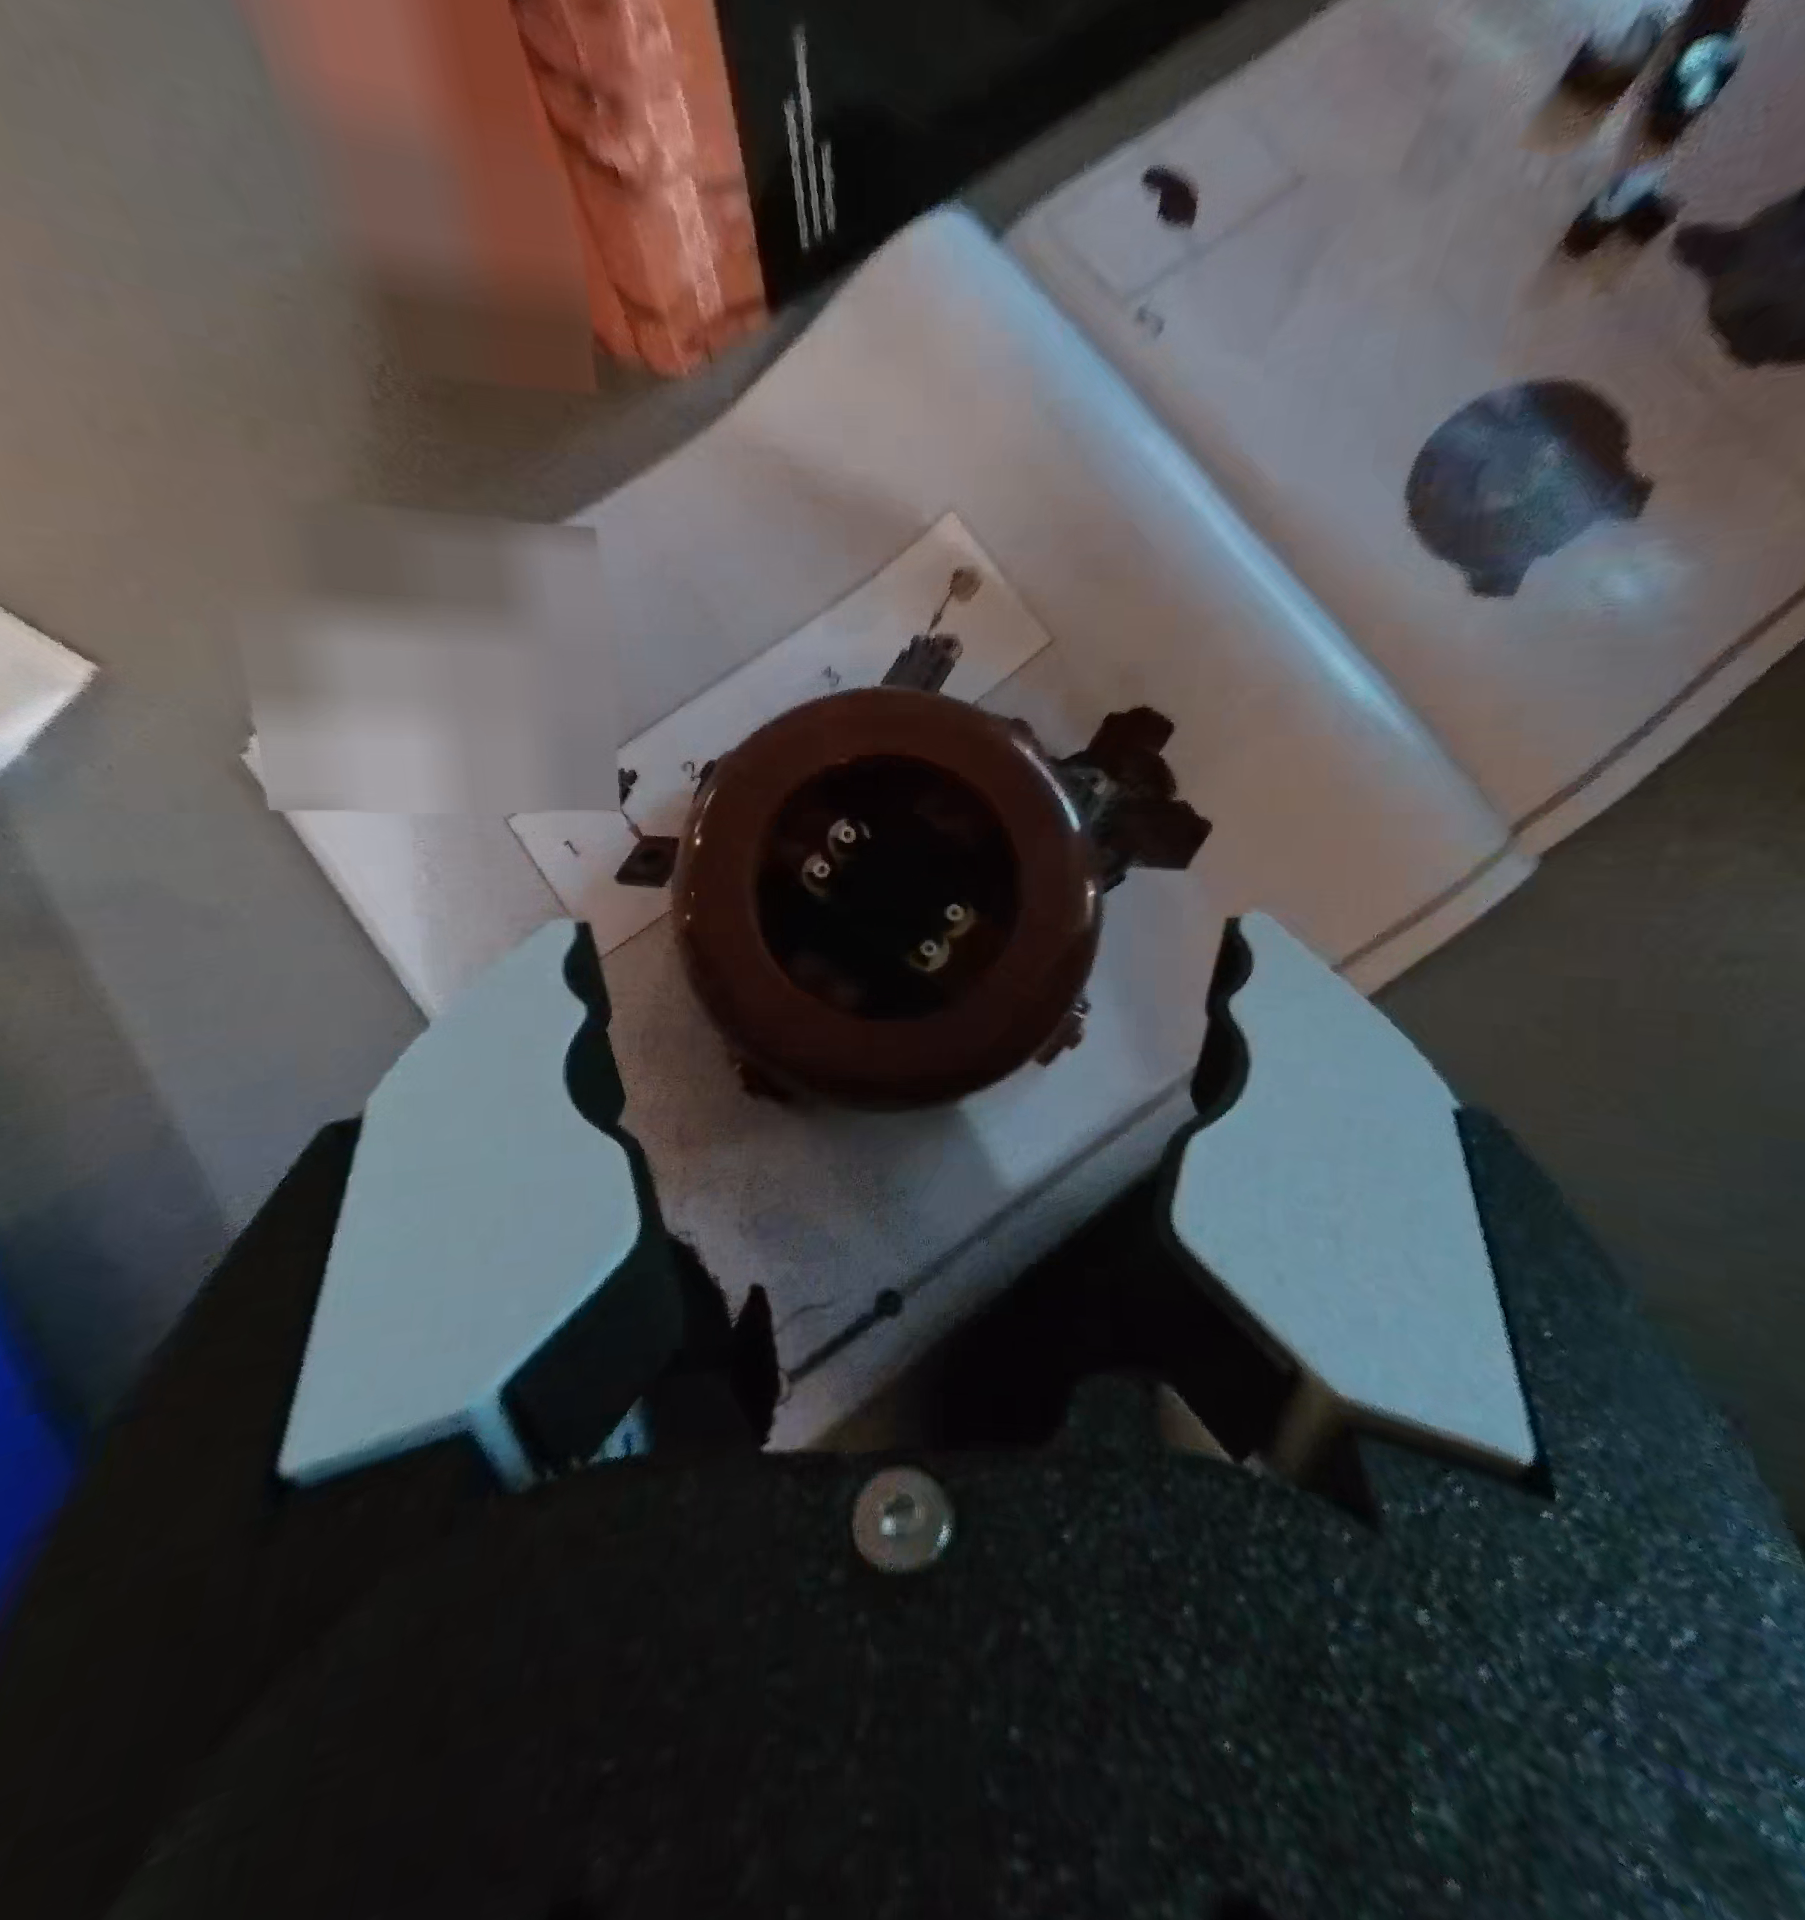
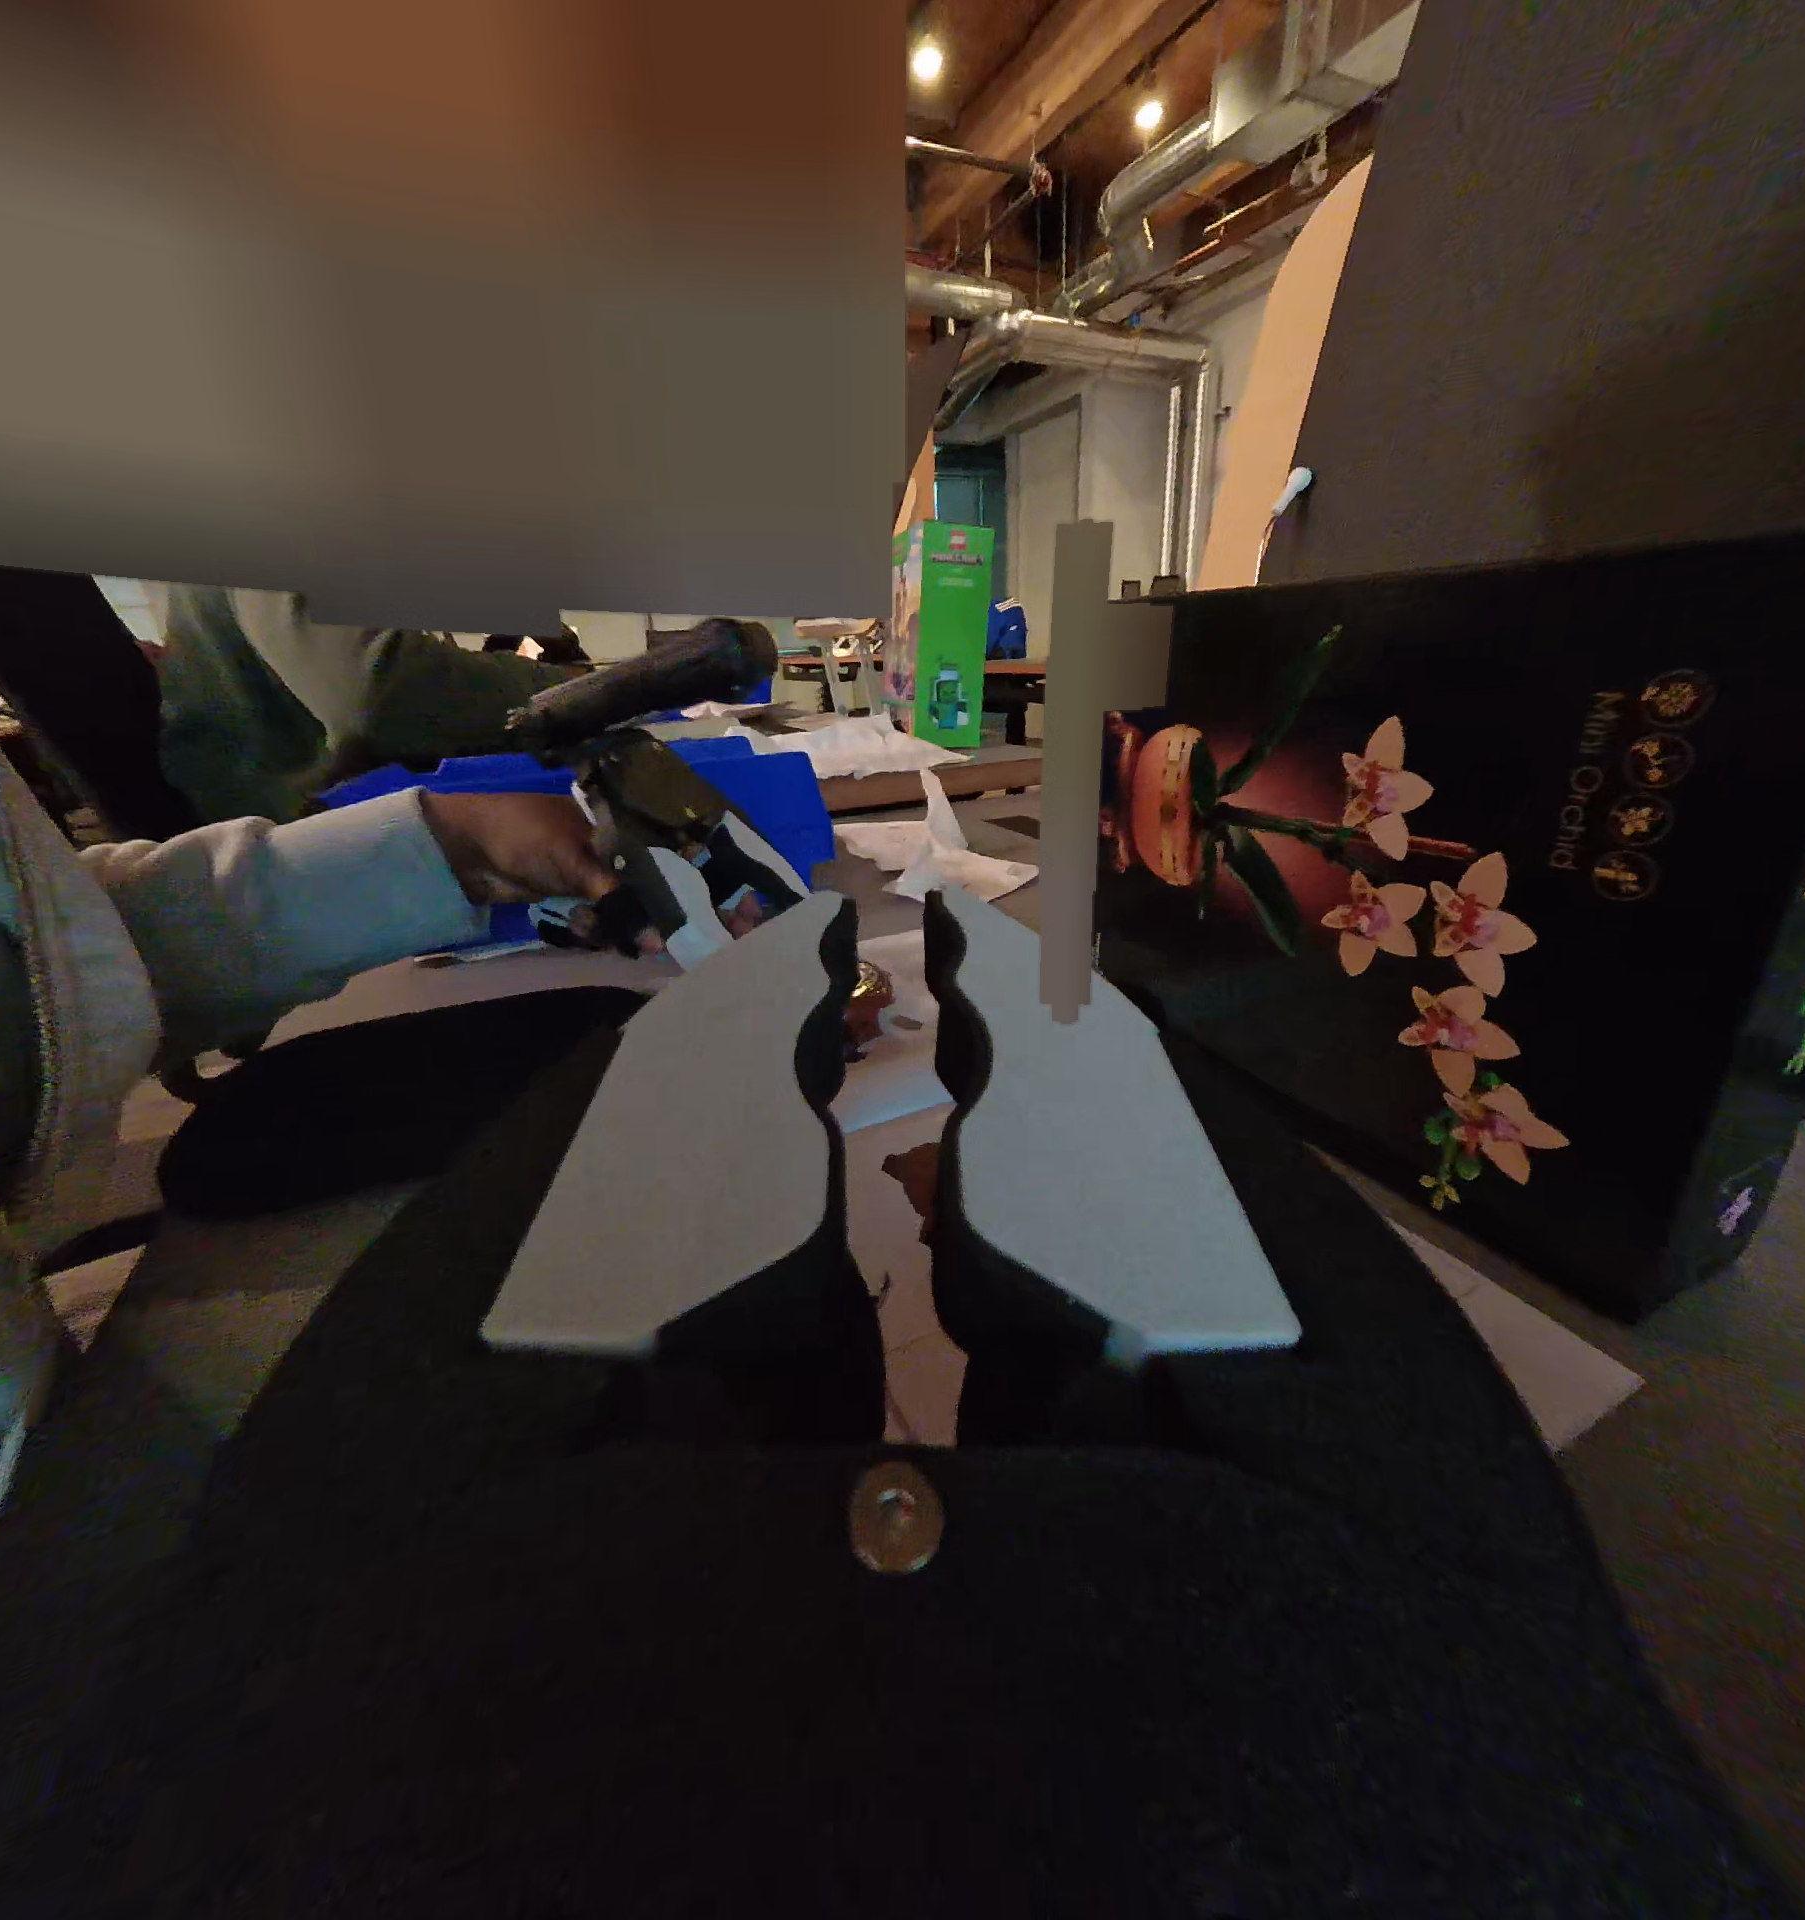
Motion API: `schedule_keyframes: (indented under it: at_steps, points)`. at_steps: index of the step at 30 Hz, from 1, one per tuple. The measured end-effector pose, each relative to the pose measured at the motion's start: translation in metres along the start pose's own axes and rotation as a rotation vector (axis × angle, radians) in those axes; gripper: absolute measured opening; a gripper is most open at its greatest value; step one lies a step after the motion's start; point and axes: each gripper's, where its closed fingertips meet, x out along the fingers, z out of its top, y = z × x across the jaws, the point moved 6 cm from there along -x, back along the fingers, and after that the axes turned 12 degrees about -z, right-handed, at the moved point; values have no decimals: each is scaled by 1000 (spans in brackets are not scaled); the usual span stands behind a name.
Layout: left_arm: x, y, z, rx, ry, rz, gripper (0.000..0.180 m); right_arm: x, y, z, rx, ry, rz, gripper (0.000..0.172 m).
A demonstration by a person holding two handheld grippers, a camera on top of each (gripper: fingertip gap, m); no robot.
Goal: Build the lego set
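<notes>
Over an open instruction booklet (image 1: 1137, 499), the left gripper (image 1: 903, 997) hangs spread wide above a round brown pot (image 1: 882, 894).
Four pale studs sit inside the pot, with small dark pieces beside it; neither pad touches it. Right gripper (image 2: 890, 935), nearly closed, apparently grips nothing, beside a black orchid box (image 2: 1500, 935).

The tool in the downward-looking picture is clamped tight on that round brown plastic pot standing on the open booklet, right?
Not quite. In the left wrist view the left tool is open: its grey fingers stand wide apart, clear of the round brown plastic pot, with white page showing on both sides. The pot does stand on the open white instruction booklet.
</notes>
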Motion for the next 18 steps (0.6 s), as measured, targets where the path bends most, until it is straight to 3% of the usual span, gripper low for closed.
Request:
schedule_keyframes:
  at_steps: [4,7,10,15,18]
  points:
    - [14,11,-2,28,131,-6,107,-1,1,1,-10,-13,-6,10]
    - [16,8,1,52,119,-40,89,-1,1,1,-9,-17,-2,10]
    - [16,8,1,54,105,-38,87,-1,2,1,-17,-13,2,10]
    - [5,6,6,18,-5,-34,87,-2,1,2,-3,-20,10,12]
    - [-11,-6,20,-32,-170,-99,87,-7,-3,6,28,-76,-8,29]
